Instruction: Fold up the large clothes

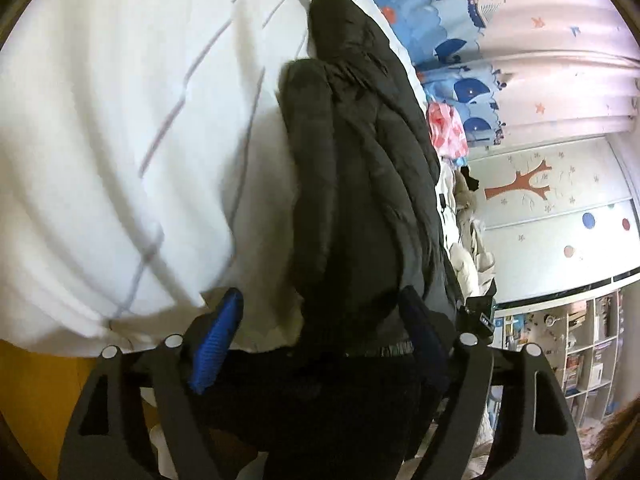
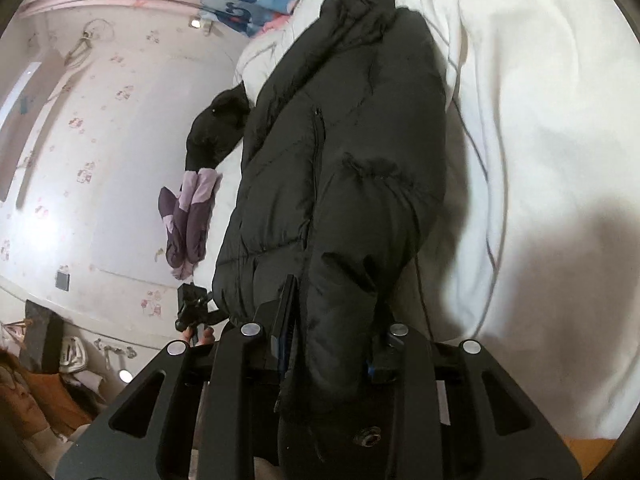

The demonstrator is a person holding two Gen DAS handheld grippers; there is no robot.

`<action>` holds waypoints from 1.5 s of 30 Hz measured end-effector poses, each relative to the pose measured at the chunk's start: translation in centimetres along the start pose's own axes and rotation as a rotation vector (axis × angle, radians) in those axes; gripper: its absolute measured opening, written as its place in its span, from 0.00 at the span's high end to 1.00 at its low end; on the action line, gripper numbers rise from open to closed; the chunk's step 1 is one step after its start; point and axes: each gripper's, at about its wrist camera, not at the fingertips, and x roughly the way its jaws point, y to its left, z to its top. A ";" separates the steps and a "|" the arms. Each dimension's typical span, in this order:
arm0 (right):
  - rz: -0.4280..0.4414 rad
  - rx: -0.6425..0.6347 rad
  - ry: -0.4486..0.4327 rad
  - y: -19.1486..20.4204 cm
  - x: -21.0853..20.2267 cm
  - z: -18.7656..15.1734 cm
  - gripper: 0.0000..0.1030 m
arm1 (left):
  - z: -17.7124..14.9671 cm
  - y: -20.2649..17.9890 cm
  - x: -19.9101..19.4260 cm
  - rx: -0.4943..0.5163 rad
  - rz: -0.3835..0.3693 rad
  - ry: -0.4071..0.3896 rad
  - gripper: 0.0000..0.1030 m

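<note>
Black and puffy, the jacket (image 2: 340, 152) lies lengthwise on a white quilt (image 2: 540, 120), running from its near hem away to the collar at the far end, with its sides already lapped in toward the middle. Both grippers hold the near hem. The left gripper (image 1: 320, 320) has its fingers fairly wide apart, with a thick bunch of hem filling the gap between them; whether they truly pinch it I cannot tell for sure, though it looks held. The right gripper (image 2: 332, 320) has closed to a narrower gap on a fat roll of the same hem. A dark sleeve (image 2: 218, 128) hangs off the quilt's left edge beside a purple garment (image 2: 188, 220). The step in hand seems to be the lengthwise fold: next, both grippers should lift the hem together and carry it evenly toward the collar, keeping the lapped sides from sliding open.
</note>
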 end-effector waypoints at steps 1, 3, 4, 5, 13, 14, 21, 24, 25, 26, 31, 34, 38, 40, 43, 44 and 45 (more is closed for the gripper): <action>0.003 0.002 0.005 0.0 0.4 0.1 0.61 | 0.1 0.0 0.2 0.003 -0.006 0.004 0.23; 0.015 -0.009 0.009 0.3 1.4 0.4 0.55 | 0.5 -0.4 1.8 0.021 -0.025 0.036 0.15; 0.020 -0.012 0.011 0.3 1.6 0.4 0.55 | 0.6 -0.4 2.5 0.033 -0.028 0.050 0.13; 0.025 -0.025 0.008 0.6 2.1 0.4 0.55 | 0.4 -0.9 3.4 0.050 -0.034 0.071 0.13; 0.052 -0.111 -0.163 4.8 0.9 1.7 0.90 | 0.3 -9.1 2.1 0.156 -0.037 -0.044 0.86; 0.067 -0.125 -0.187 5.7 0.4 2.1 0.90 | 0.5 -10.8 1.2 0.184 -0.043 -0.069 0.86; 0.200 -0.231 -0.334 12.1 -6.9 2.5 0.91 | -1.5 -19.4 -5.3 0.316 -0.161 -0.159 0.89; 0.196 -0.296 -0.334 14.0 -10.7 -0.3 0.91 | -4.1 -20.3 -7.5 0.371 -0.188 -0.115 0.89; 0.178 -0.309 -0.326 14.3 -11.4 -1.2 0.91 | -4.7 -20.3 -7.5 0.395 -0.179 -0.079 0.89; 0.150 -0.315 -0.302 14.1 -12.3 -2.5 0.91 | -5.9 -19.6 -7.8 0.425 -0.143 -0.038 0.89; -0.086 -0.156 -0.051 6.0 -12.9 -8.5 0.78 | -10.5 -9.5 -7.1 0.292 0.022 0.187 0.73; -0.250 -0.022 -0.120 1.4 -15.9 -10.0 0.75 | -10.8 -3.4 -11.0 0.107 0.185 0.076 0.73; -0.330 -0.140 -0.252 5.5 -17.4 -5.5 0.64 | -7.1 -6.7 -15.1 0.192 0.202 -0.131 0.63; -0.358 -0.283 -0.275 9.8 -14.4 -1.5 0.26 | -4.4 -10.9 -13.2 0.311 0.179 -0.196 0.27; -0.375 -0.429 -0.273 14.4 -7.6 4.4 0.21 | 0.4 -16.2 -7.0 0.428 0.181 -0.283 0.17; -0.384 -0.471 -0.249 15.7 -3.9 7.0 0.21 | 2.5 -17.7 -4.0 0.445 0.184 -0.287 0.17; -0.413 -0.505 -0.234 16.4 -0.6 9.1 0.21 | 4.5 -18.7 -1.1 0.454 0.186 -0.297 0.17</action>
